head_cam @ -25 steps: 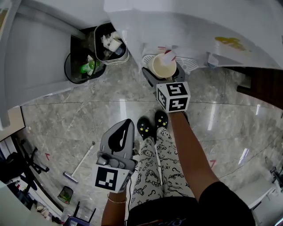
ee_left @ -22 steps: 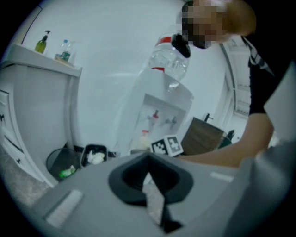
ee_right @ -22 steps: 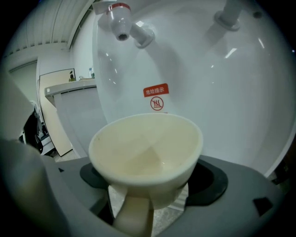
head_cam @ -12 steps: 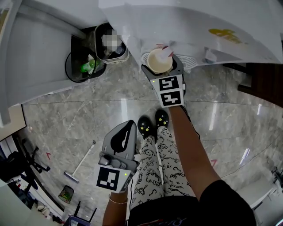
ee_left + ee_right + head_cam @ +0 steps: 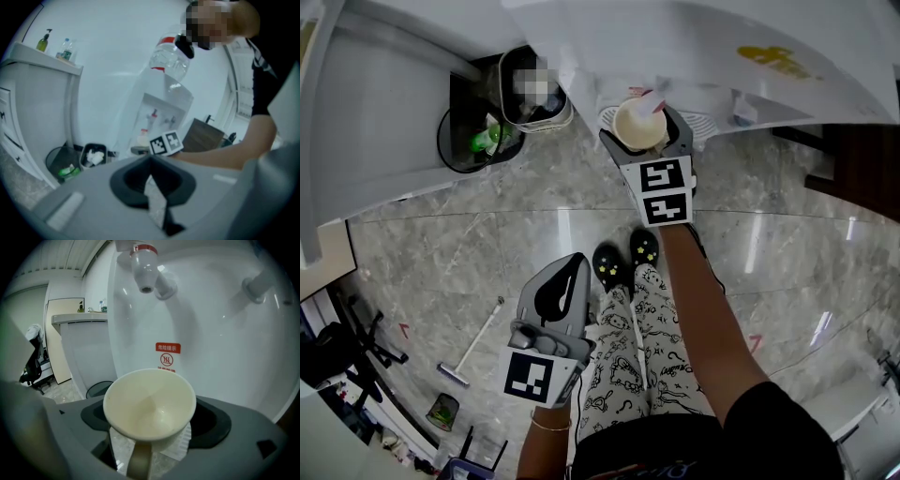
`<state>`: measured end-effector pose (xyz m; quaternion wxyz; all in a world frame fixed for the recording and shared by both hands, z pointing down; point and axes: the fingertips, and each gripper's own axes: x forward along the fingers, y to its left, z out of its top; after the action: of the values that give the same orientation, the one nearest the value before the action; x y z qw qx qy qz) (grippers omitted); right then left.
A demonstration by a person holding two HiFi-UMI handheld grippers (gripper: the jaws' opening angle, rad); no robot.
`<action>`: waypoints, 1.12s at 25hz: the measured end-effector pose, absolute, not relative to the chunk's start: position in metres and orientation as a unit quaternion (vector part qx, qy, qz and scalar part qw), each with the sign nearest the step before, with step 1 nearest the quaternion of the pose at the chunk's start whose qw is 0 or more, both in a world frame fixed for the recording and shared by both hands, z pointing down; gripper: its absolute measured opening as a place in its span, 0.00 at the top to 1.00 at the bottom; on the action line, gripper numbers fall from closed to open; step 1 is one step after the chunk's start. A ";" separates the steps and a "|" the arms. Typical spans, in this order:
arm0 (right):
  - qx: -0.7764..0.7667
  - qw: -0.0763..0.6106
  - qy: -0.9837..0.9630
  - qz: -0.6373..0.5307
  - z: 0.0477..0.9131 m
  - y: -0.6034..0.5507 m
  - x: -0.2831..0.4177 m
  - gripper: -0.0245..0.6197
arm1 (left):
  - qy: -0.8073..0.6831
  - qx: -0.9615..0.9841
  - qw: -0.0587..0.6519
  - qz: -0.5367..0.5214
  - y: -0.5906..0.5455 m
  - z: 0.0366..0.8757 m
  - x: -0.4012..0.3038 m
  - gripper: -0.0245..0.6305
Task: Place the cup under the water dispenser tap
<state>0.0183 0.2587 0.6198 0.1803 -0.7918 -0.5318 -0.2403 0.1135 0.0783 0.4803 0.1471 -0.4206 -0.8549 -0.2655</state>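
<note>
A cream cup (image 5: pixel 639 124) with a handle sits in my right gripper (image 5: pixel 641 133), which is shut on it. The cup (image 5: pixel 149 404) is empty and upright. Above and slightly left of it hangs the dispenser's red-capped tap (image 5: pixel 144 270); a second tap (image 5: pixel 257 284) is off to the right. The white water dispenser (image 5: pixel 703 47) fills the top of the head view, with its drip tray (image 5: pixel 701 131) beside the cup. My left gripper (image 5: pixel 570 264) hangs low by the person's leg, shut and holding nothing. Its view shows the dispenser (image 5: pixel 164 110) from a distance.
Two bins stand left of the dispenser: a round black one (image 5: pixel 473 141) and a rectangular one (image 5: pixel 534 94) holding rubbish. A white counter (image 5: pixel 375 122) is at the far left. A dark cabinet (image 5: pixel 862 178) is on the right. A long-handled tool (image 5: pixel 469 347) lies on the marble floor.
My right gripper has carried the cup forward and up toward the dispenser, closer under the tap. The left gripper has stayed where it was.
</note>
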 end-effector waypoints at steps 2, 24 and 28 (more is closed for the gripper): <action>-0.796 0.161 -0.533 -0.237 0.613 0.257 0.018 0.30 | -0.856 -0.419 0.147 -0.263 0.078 0.480 0.112 0.98; -0.863 0.165 -0.471 -0.078 0.289 0.080 -0.020 0.94 | -0.891 -0.403 0.121 -0.171 0.076 0.287 0.106 0.98; -0.866 0.140 -0.477 -0.050 0.211 0.064 -0.033 0.94 | -0.920 -0.369 0.086 -0.097 0.085 0.204 0.079 0.98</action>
<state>-0.0332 0.0642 0.2107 0.1398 -0.8661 -0.4773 -0.0500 0.0789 0.0848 0.2045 0.0858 -0.3693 -0.9203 -0.0967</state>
